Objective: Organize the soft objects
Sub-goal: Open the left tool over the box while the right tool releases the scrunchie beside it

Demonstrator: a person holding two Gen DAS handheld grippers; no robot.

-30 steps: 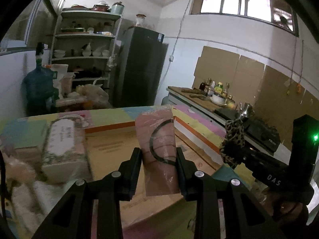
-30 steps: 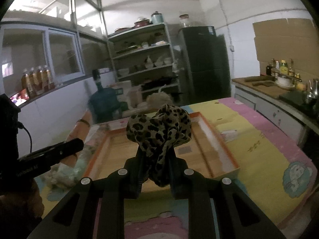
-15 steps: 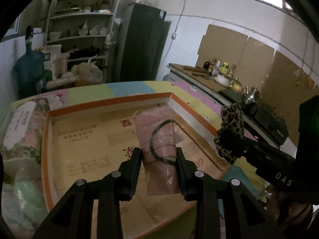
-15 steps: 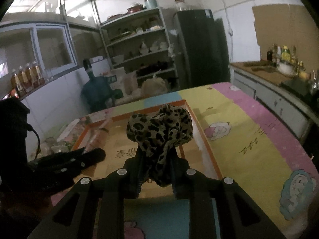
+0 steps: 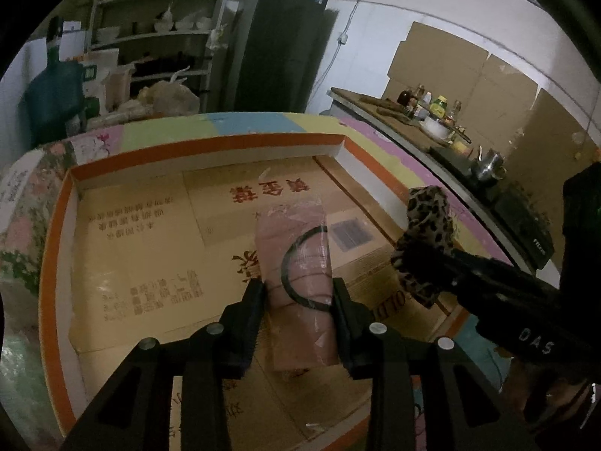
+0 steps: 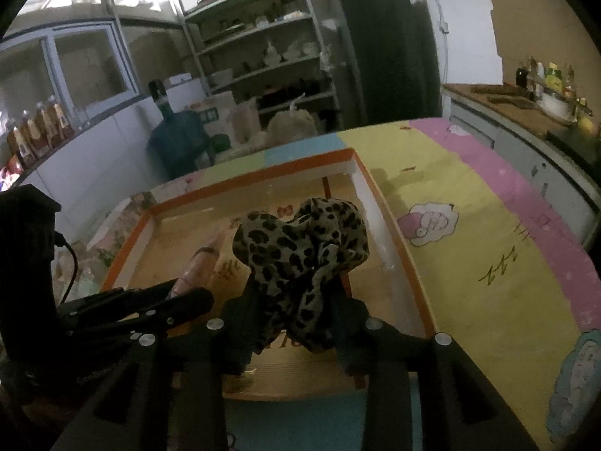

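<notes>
Grippers: two – left gripper [image 5: 298,300] and right gripper [image 6: 296,319], both over the near edge of the tray.
Tray: one shallow cardboard tray [image 5: 56,248] with an orange rim, on the pastel patchwork cloth [image 6: 469,248] that covers the bench.
Soft objects held: two.
Pink packet: one pink packet [image 5: 300,282] in clear wrap with a black ring printed on it, between the left gripper's jaws over the near right part of the tray floor; the jaws are opening, the pads still against its sides.
Leopard scrunchie: one leopard-print scrunchie [image 6: 300,255], bunched between the right gripper's jaws near the tray's near right corner – those jaws are opening too, the fabric still wedged between them.
Floral pack: one floral pack [image 5: 22,218] off the tray's left edge, cut off by the frame.
Hard to make out: the packet's lower end, hidden behind the left fingers.
</notes>
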